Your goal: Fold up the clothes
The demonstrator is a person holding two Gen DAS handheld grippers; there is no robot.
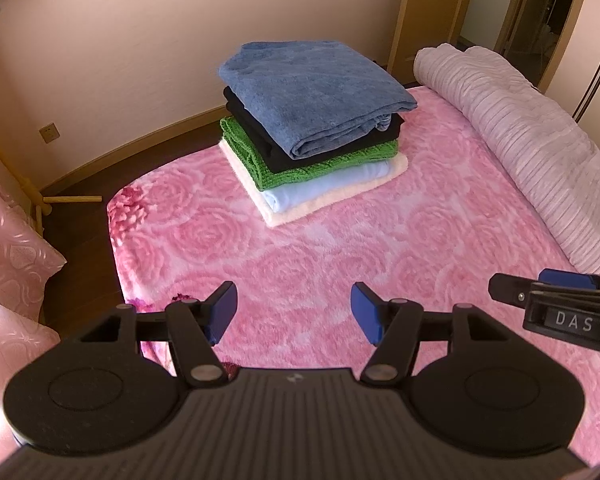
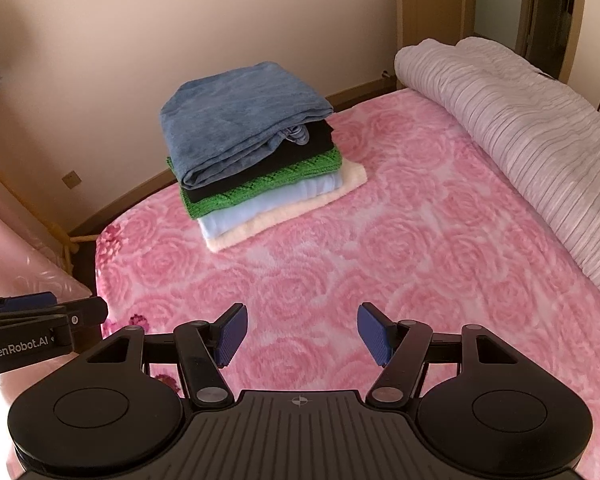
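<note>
the stack of folded clothes (image 1: 312,128) sat in the upper middle of the frame on the bed (image 1: 340,248), blue towel (image 1: 316,88) on top. both the left hand-held gripper (image 1: 294,312) and the right hand-held gripper (image 2: 302,332) were spread wide with nothing in them, well short of it. looked soft, floppy and light to me, so i'd pinch a folded edge, not the loose bunched end on the right.

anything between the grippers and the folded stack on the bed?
Nothing visible. Only bare pink blanket lies between the open left hand-held gripper, the open right hand-held gripper and the folded stack. The rolled quilt sits off to the right, clear of both paths.
</note>
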